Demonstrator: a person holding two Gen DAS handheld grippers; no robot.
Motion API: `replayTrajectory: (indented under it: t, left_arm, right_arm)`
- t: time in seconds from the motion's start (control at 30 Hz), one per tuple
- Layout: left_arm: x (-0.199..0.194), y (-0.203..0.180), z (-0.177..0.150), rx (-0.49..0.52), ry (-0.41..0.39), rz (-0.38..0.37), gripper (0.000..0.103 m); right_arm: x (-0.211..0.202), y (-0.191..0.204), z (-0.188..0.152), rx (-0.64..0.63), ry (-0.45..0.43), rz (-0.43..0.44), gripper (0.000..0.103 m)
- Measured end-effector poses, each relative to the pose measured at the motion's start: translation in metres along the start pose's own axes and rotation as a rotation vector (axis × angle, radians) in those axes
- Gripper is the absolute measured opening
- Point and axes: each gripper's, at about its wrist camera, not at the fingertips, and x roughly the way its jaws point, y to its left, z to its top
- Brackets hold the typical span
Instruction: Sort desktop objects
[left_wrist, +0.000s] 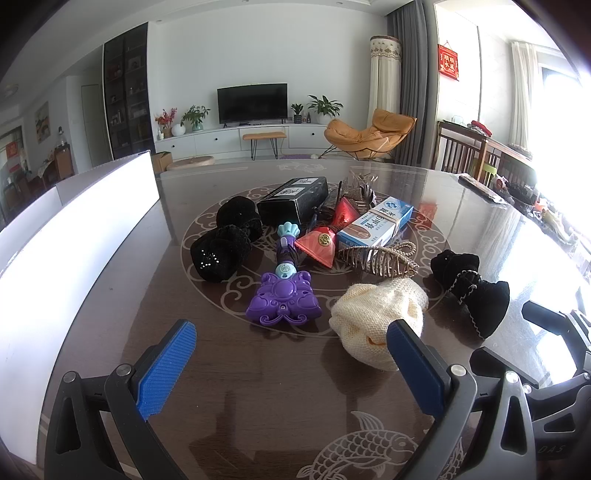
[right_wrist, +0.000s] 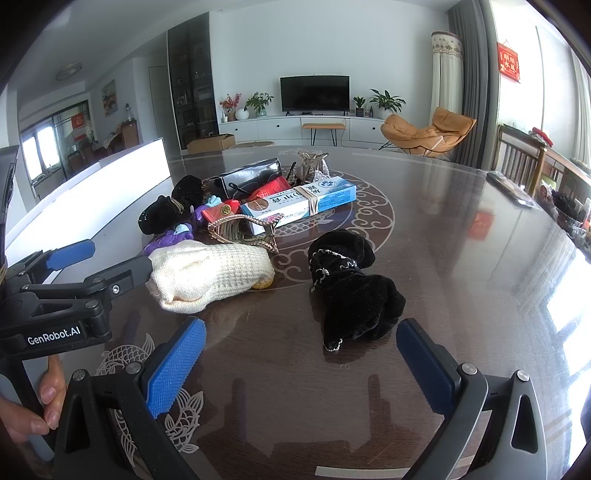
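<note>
Table: a dark wooden table (left_wrist: 258, 387) with a glossy top is carrying everything, pale scrollwork and fish motifs showing on it.
Left edge: a white panel (left_wrist: 74, 236) is standing along it.
Centre: a black box (left_wrist: 293, 199), a blue-and-white carton (left_wrist: 376, 221), red packets (left_wrist: 319, 245) and a purple toy wand (left_wrist: 282, 291) are lying clustered together.
Near side: a cream knitted pouch (left_wrist: 373, 317) is resting beside a gold hair claw (left_wrist: 376, 258).
Velvet pieces: a black bow (right_wrist: 351, 288) is lying apart to the right; another black velvet piece (left_wrist: 225, 247) is sitting to the left.
Far right edge: something dark and flat, possibly a remote (right_wrist: 511, 192), is lying there.
</note>
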Motion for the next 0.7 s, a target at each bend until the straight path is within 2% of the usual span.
replayTrajectory:
  t: [0.7]
  left_arm:
    - [0.0000, -0.0006, -0.0016, -0.005, -0.003, -0.005, 0.103]
  right_arm:
    - [-0.0001, 0.0005, 0.0007, 0.001, 0.000, -0.001, 0.103]
